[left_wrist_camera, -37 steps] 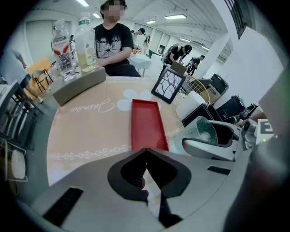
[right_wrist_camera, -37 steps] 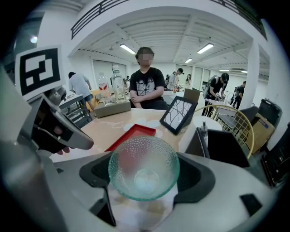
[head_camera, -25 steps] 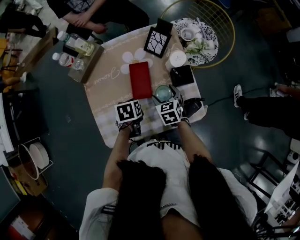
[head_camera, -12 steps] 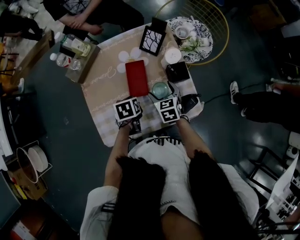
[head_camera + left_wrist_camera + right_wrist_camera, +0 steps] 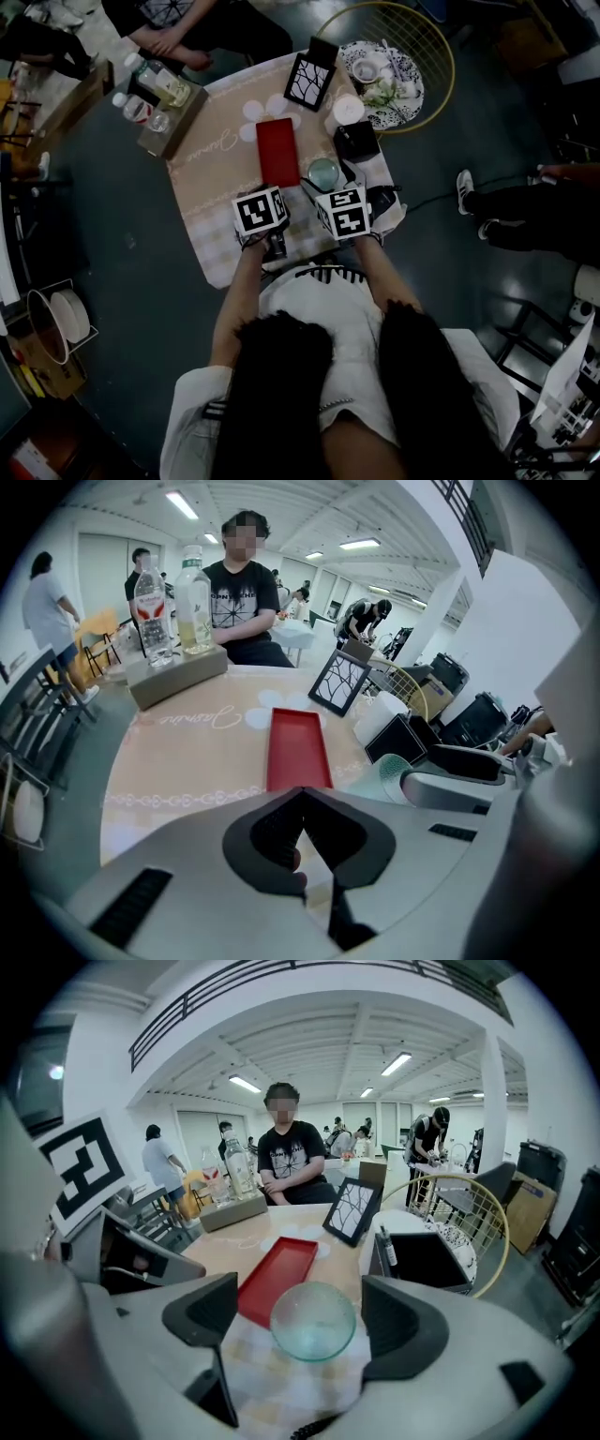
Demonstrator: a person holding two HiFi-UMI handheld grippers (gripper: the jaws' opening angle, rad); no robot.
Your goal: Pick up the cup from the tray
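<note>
A clear greenish glass cup (image 5: pixel 313 1321) sits on the checked cloth just right of the empty red tray (image 5: pixel 277 1278), not on it. My right gripper (image 5: pixel 306 1327) is open, and the cup lies in the gap between its dark pads (image 5: pixel 200 1319), apart from both. In the head view the cup (image 5: pixel 323 174) shows just beyond the right gripper's marker cube (image 5: pixel 343 214). My left gripper (image 5: pixel 302 847) is shut with nothing in it, low over the table's near edge, pointing at the red tray (image 5: pixel 297 747). Its cube (image 5: pixel 260 211) is left of the right one.
Beyond the cup stand a black box (image 5: pixel 356 142), a white cylinder (image 5: pixel 348 111) and a black picture frame (image 5: pixel 310 81). A wooden box with bottles (image 5: pixel 169 108) is at the far left corner. A gold wire stand with a patterned plate (image 5: pixel 410 82) adjoins the table. A person (image 5: pixel 292 1159) sits opposite.
The head view has shifted a little. Both grippers keep about the same places relative to the cup and the tray.
</note>
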